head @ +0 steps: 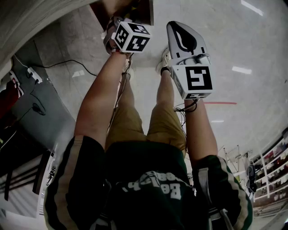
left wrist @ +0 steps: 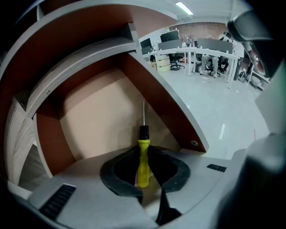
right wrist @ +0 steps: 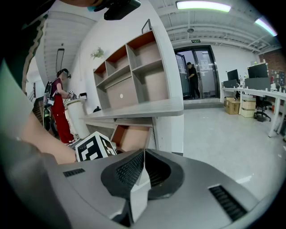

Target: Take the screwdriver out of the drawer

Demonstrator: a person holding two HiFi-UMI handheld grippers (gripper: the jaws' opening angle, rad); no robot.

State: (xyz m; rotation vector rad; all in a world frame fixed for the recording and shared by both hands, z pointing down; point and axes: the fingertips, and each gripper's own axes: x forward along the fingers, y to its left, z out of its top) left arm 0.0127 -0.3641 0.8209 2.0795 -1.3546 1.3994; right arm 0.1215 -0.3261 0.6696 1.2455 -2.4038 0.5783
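Note:
The screwdriver (left wrist: 143,163) has a yellow handle, a black collar and a thin metal shaft that points into the open drawer (left wrist: 96,112), which has brown walls and a pale bottom. My left gripper (left wrist: 144,151) is shut on the yellow handle, which stands upright between the black pads. In the head view the left gripper (head: 118,28) reaches toward the drawer (head: 135,9) at the top, its tips hidden behind its marker cube. My right gripper (right wrist: 143,154) is shut with nothing in it and hangs level beside the left one (head: 177,28).
A grey cabinet with open shelves (right wrist: 134,76) stands above the drawer (right wrist: 133,136). A person in red (right wrist: 60,107) stands at the left and another at the glass door (right wrist: 191,78). Desks and chairs (left wrist: 196,53) stand far off. A power strip with cables (head: 31,74) lies on the floor.

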